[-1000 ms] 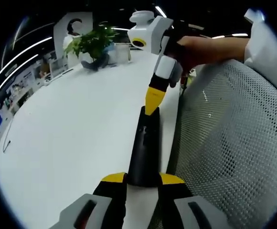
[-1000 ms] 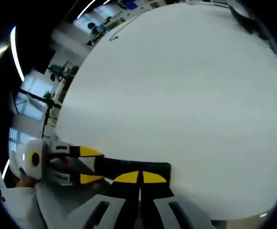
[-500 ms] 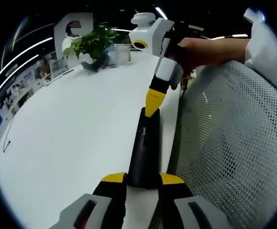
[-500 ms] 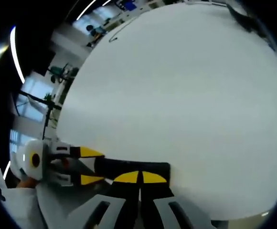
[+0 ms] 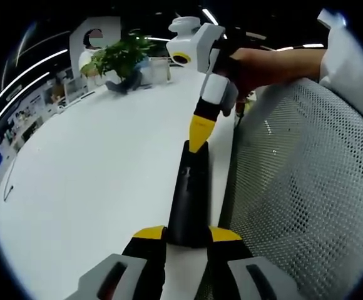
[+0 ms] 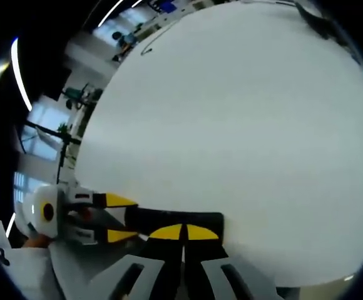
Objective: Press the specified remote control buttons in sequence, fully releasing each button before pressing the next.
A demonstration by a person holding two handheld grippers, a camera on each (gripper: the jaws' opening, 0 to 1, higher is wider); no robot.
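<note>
A broad white table carries a slim black remote control near its edge, beside a mesh chair. The left gripper clamps the remote's near end. The right gripper, jaws closed together, tips touching the remote's far end.

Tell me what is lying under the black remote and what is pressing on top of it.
The remote lies on the white table by its edge. The right gripper has its yellow tips on the remote's far end; the button beneath is hidden.
</note>
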